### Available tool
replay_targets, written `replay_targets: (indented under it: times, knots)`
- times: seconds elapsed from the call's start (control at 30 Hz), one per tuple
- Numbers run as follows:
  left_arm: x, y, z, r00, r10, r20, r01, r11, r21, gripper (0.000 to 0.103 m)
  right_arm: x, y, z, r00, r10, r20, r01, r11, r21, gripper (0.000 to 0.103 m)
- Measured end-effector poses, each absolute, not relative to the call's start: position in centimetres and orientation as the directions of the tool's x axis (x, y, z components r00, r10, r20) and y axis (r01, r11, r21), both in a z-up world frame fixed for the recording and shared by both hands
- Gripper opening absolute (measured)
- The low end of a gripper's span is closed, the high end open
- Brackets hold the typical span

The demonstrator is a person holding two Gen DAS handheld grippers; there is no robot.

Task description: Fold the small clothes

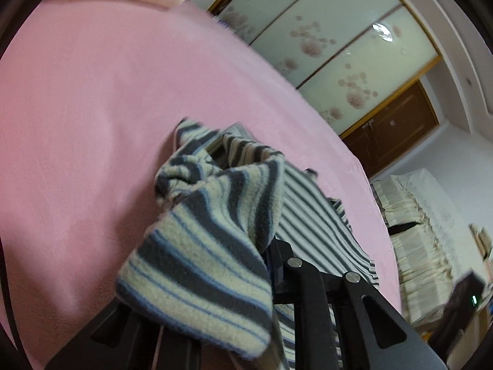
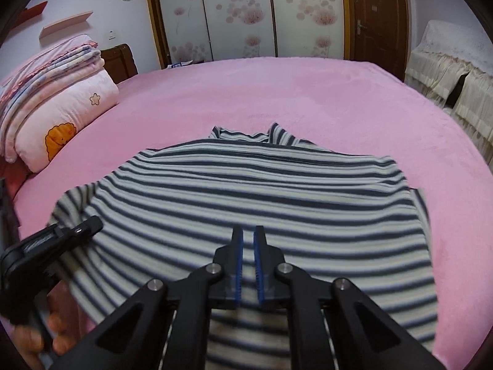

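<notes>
A grey, cream and blue striped fleece top (image 2: 262, 191) lies spread on the pink bed (image 2: 308, 92). My left gripper (image 1: 246, 231) is shut on the top's sleeve (image 1: 200, 246), which drapes over its fingers and hides their tips. It also shows in the right wrist view (image 2: 77, 231) at the top's left edge. My right gripper (image 2: 248, 240) hovers just above the lower middle of the top. Its blue pads (image 2: 238, 262) stand a narrow gap apart with nothing between them.
Folded pink quilts and a pillow (image 2: 52, 104) are stacked at the bed's left end. A floral sliding wardrobe (image 2: 246, 15) and a brown door (image 2: 379, 15) stand behind the bed. A cloth-covered sofa (image 2: 456, 80) is on the right.
</notes>
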State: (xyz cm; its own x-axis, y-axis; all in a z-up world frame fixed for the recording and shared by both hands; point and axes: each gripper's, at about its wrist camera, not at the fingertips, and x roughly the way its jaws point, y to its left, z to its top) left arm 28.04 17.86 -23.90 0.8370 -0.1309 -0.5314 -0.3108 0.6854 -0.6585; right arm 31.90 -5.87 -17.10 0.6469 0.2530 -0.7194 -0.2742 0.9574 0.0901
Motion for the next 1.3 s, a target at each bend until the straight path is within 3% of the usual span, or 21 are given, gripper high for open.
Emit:
replay_targets:
  times: [0.23,0.53,0.67,0.77,0.87,1.0,1.1,1.3]
  knots:
    - [27.8,15.4,-19.0,0.864,-0.112,-0.490,-0.212,0.803,-0.558,0.013,34.6,-4.1,-22.1,0.501,0.261,-0.825,-0.317,0.943,0.106,0.004]
    - [31.4,8.4,-13.4,0.851,-0.137,-0.508,-0.074,0.925,-0.373,0.013,33.2,-10.4,-18.9,0.533,0.361,-0.766,-0.239,0.932,0.273,0.004]
    - [32.7,0.2,-12.1,0.826,-0.206,-0.524,0.120,0.974,-0.193,0.013,30.3,-17.6,-17.1,0.617,0.305,-0.725,-0.116,0.947,0.300,0.004]
    - [31.9,-6.7,-14.0,0.762,-0.250,-0.598,0.304,0.953,-0.011,0.014,28.2,-23.4,-16.4,0.656,0.239,-0.716,-0.001,0.949,0.315,0.004]
    - [30.2,-12.2,-17.4,0.690,-0.240,-0.683,0.452,0.880,0.148,0.037,26.1,-27.5,-16.6,0.664,0.155,-0.731,0.091,0.954,0.285,0.004]
    - [26.7,-15.2,-19.9,0.692,-0.197,-0.695,0.516,0.808,0.285,0.066,24.7,-29.8,-17.6,0.641,0.133,-0.756,0.137,0.949,0.283,0.004]
    - [23.8,-15.4,-19.2,0.743,-0.219,-0.632,0.522,0.781,0.343,0.077,23.8,-30.2,-18.3,0.624,0.146,-0.768,0.132,0.949,0.287,0.004]
    - [20.5,-13.2,-16.9,0.817,-0.188,-0.545,0.449,0.801,0.397,0.080,22.7,-29.7,-18.1,0.615,0.227,-0.755,0.085,0.933,0.349,0.005]
